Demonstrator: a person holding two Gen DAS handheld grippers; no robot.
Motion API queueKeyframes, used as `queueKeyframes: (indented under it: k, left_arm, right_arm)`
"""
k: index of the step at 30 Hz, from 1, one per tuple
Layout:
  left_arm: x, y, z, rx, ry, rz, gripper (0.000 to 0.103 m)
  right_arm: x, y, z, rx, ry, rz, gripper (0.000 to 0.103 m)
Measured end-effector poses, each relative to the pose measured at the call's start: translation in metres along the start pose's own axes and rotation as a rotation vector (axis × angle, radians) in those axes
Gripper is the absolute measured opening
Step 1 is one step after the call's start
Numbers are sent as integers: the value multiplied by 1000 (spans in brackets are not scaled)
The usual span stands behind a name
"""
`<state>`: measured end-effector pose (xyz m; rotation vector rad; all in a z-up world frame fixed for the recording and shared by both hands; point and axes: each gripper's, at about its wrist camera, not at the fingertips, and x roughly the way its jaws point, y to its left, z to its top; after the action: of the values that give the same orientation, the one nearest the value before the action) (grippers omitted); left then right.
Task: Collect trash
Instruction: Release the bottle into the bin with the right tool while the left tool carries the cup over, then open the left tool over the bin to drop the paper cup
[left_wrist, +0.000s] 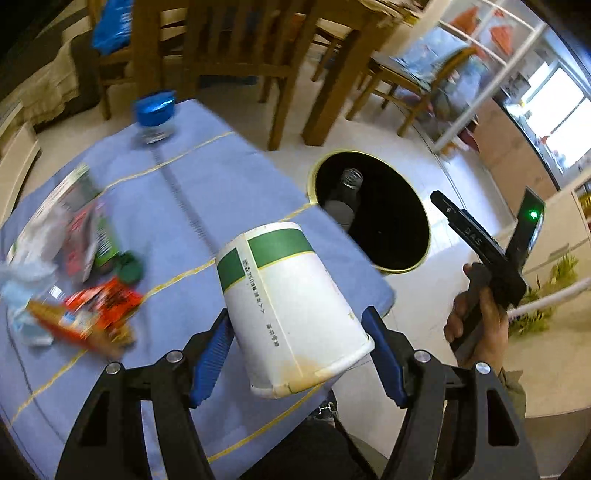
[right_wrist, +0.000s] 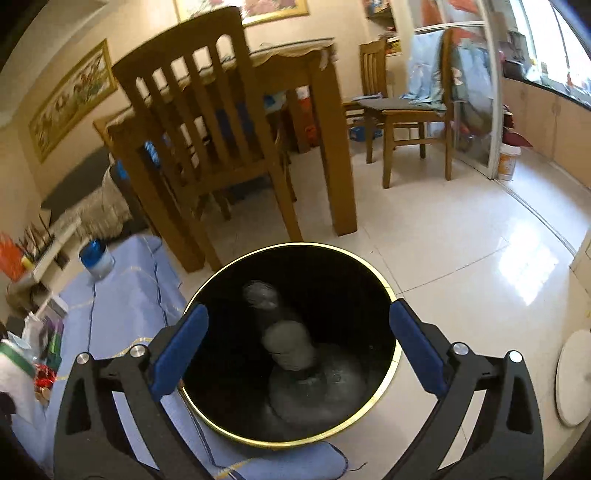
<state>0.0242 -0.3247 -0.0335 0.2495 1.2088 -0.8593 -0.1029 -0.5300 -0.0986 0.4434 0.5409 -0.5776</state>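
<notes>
The left tongs (left_wrist: 297, 354) are clamped on the paper cup (left_wrist: 284, 306) near its stained rim, holding it tilted above the blue-clothed tabletop (left_wrist: 207, 184). To do this well, I'd carry the cup clear of the cloth edge and centre it over the black bin (left_wrist: 402, 236) before letting go, since the bin sits just past the corner. The right tongs (right_wrist: 297, 347) hang apart and empty over the bin's mouth, bottles (right_wrist: 291, 350) lying inside. Farther off, wrappers (left_wrist: 92, 288) and a blue-lidded jar (left_wrist: 154, 114) wait on the cloth.
</notes>
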Motion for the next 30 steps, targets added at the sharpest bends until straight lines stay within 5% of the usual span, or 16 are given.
queueKeyframes:
  k: [8, 11, 14, 19, 24, 30]
  left_arm:
    - [46, -80, 63, 149, 8, -1, 69]
    - [60, -101, 88, 189, -3, -41, 73]
    - [66, -116, 100, 258, -49, 9, 84]
    - [61, -118, 96, 312, -87, 3, 94]
    - [43, -115, 85, 313, -130, 13, 94]
    - [-13, -68, 46, 295, -240, 95, 96]
  right_arm:
    - [-24, -57, -8, 85, -17, 5, 97]
    - [-28, -63, -7, 92, -15, 12, 97]
    - [-30, -63, -8, 81, -12, 16, 97]
    - [-33, -66, -10, 93, -20, 24, 97]
    - [-40, -68, -13, 103, -25, 33, 97]
    - [-46, -47, -15, 70, -11, 63, 97]
